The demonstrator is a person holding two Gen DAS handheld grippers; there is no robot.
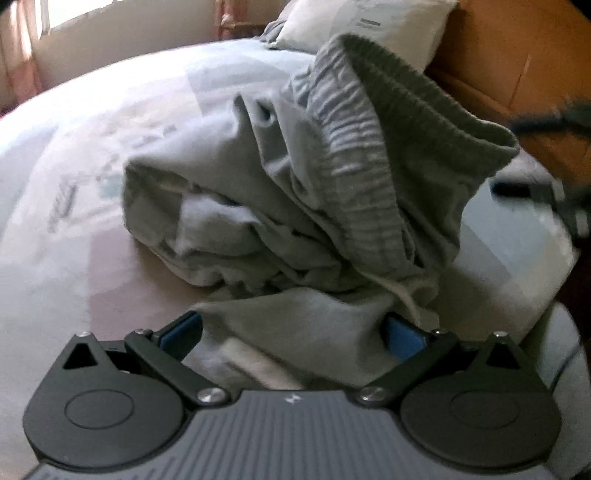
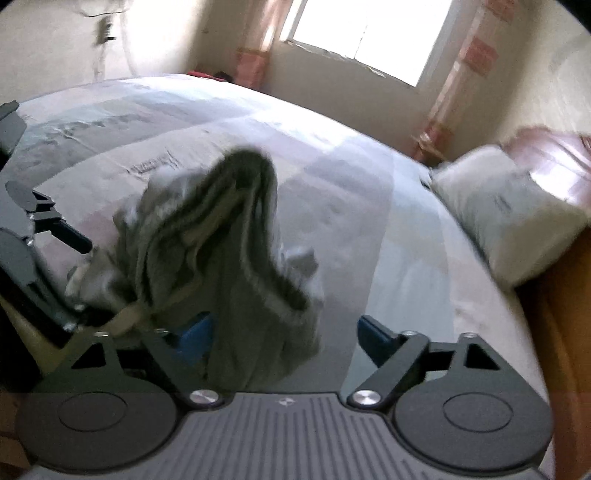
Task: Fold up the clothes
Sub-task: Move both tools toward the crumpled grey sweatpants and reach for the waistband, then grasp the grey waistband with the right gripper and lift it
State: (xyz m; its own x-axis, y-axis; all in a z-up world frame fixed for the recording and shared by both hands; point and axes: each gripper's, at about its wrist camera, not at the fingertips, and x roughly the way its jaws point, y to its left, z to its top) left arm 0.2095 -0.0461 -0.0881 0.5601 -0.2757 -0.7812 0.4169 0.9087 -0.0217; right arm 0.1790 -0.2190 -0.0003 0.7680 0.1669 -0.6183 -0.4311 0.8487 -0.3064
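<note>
So the grey sweatpants [image 1: 295, 192] are sitting in a crumpled heap on the bed [image 1: 74, 184], waistband sticking up, pillow [image 1: 362, 26] behind them. The left gripper [image 1: 291, 332] has a wad of fabric between wide-spread jaws, but I can't tell if it's actually pinching. The right gripper [image 2: 284, 332] is open, cloth against only its left pad. Risk I see: lift now and the loose side slides out, or you grab several layers and the whole heap comes up bunched instead of spreading flat.
</note>
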